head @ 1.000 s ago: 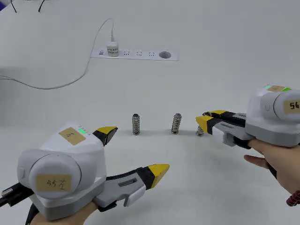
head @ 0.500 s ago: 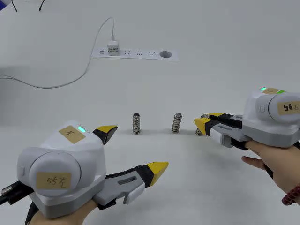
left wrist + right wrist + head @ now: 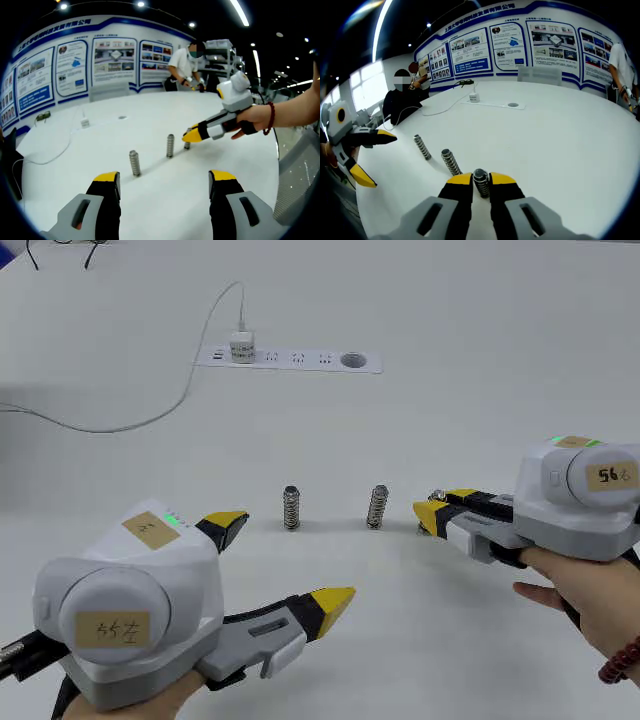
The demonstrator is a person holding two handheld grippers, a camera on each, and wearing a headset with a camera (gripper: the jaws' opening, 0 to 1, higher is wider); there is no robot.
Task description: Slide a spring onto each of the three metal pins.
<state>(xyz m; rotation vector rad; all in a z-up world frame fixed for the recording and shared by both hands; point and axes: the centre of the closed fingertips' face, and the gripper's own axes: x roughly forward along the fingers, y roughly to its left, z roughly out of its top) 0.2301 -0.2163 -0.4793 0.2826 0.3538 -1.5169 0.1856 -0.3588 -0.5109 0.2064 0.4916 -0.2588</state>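
Three little springs stand up in a row on the flat white table (image 3: 480, 400). The middle grey metal coil spring (image 3: 377, 507) is the one to look from. The left grey metal coil spring (image 3: 291, 508) stands near it on one side, with bare table between them. The right grey metal coil spring (image 3: 480, 183) stands near it on the other side.

The right white tongs with yellow and black tips (image 3: 432, 512) reach in from the right of the middle spring. Their two tips are clenched around the right spring, one tip on each side of it, touching it. A hand (image 3: 580, 590) holds these tongs.

The left white tongs with yellow and black tips (image 3: 282, 562) are on the near side of the middle spring, well apart from it. Their tips are spread wide and hold nothing.

Far behind the middle spring lies a long white power strip (image 3: 290, 358) with a white plug and a white cable (image 3: 190, 380).

It is too small to tell if a pin is inside each spring.
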